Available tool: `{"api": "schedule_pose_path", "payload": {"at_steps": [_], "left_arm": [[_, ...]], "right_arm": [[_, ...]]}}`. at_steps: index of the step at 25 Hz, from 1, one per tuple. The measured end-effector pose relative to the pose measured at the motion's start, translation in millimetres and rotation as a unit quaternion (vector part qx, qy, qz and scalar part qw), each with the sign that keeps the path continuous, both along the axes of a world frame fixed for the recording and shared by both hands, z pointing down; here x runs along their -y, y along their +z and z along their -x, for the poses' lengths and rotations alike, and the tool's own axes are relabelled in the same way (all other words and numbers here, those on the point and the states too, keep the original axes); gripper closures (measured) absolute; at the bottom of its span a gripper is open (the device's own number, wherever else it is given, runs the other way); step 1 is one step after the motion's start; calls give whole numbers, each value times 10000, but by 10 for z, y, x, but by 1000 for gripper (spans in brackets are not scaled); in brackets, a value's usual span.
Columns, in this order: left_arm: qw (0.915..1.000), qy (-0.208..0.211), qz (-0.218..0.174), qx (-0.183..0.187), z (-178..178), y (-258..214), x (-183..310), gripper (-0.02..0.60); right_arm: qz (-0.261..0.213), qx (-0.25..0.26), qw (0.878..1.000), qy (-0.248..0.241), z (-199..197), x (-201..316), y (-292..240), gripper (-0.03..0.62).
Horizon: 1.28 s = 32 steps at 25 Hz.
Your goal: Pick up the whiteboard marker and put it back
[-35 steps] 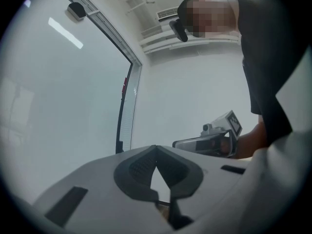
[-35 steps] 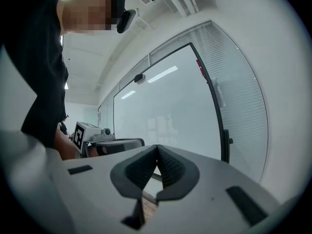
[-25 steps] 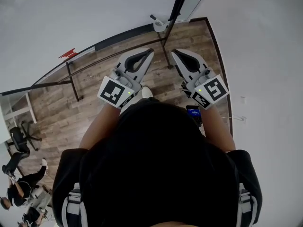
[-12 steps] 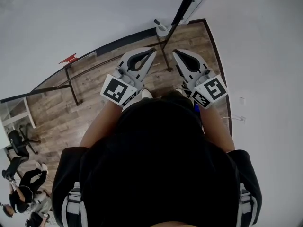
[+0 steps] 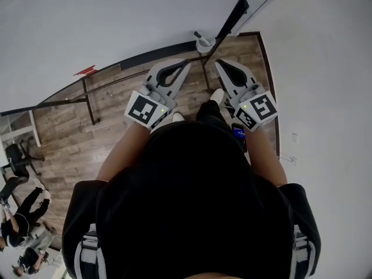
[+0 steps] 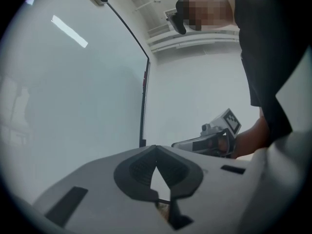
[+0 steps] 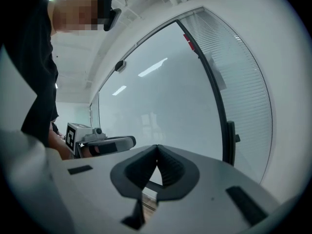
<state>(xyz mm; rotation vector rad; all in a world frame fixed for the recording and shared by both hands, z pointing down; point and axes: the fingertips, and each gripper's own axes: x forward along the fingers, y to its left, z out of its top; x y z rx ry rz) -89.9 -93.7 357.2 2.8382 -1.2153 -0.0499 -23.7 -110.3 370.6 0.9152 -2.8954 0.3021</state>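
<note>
Seeking marker: it shows in no view.
Marker: expect a light, rigid thing with a smooth round barrel, apt to roll or slip; best pinched across mid-barrel, clear of the cap. Left gripper (image 5: 185,64) and right gripper (image 5: 220,64) both pressed together, nothing between the jaws, side by side, facing the whiteboard (image 6: 73,91) over the floor (image 5: 116,115).
</note>
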Motion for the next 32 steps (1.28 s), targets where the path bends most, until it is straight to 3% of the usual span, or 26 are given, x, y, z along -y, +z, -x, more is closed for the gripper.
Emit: {"api": "schedule_pose_path", "payload": {"at_steps": [7,17,26,32], "left_arm": [[9989,-474,20,19,-38,132,356,578],[9968,-782,153,60,-91,423,747,578],[9939,-1076,219,89,-55,530,969,578],[9917,-1264,253,31,-35,589,990,578]], "right_arm": [[20,-288,9986,-443,-17,418,207,593],[-4,-811,9925,-913,13,868,588,592],[408,-1674,9759,-1341,156,1174,1181,591],[405,-2076,9649,-1558,225,1284,1478,589]]}}
